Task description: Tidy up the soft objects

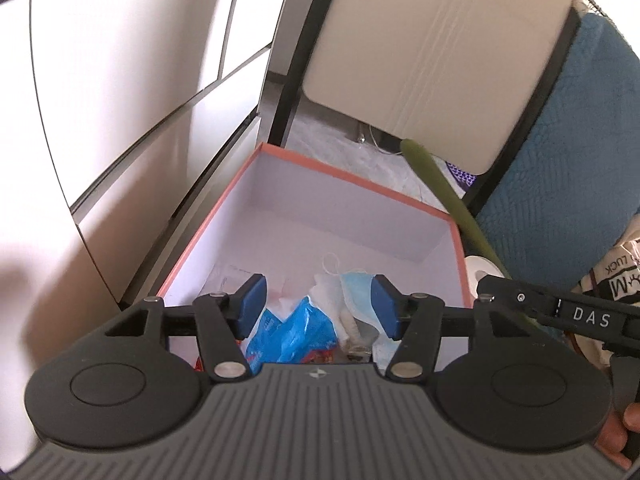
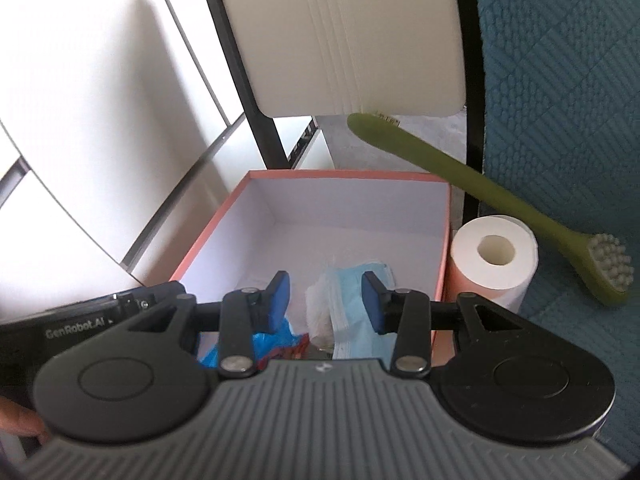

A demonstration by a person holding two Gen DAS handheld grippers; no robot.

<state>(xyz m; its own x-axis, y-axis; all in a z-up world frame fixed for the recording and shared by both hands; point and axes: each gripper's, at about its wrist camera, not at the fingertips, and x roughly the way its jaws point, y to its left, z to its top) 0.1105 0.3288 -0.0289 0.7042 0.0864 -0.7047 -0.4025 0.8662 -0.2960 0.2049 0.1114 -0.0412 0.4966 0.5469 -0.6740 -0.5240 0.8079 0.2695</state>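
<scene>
Both the left gripper [image 1: 319, 306] and right gripper [image 2: 325, 301] hang over the box [image 2: 224, 216], jaws spread and empty, so the toilet roll [image 2: 495, 258] beside it looks next.

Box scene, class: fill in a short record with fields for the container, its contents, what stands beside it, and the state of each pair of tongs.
container: open box with orange rim and white inside
contents: blue face mask, blue plastic packet, white crumpled soft items; all at the near end
beside box: toilet roll, upright, on the box's right; green brush leaning behind it
left tongs: open, nothing between the pads
right tongs: open, nothing gripped
</scene>
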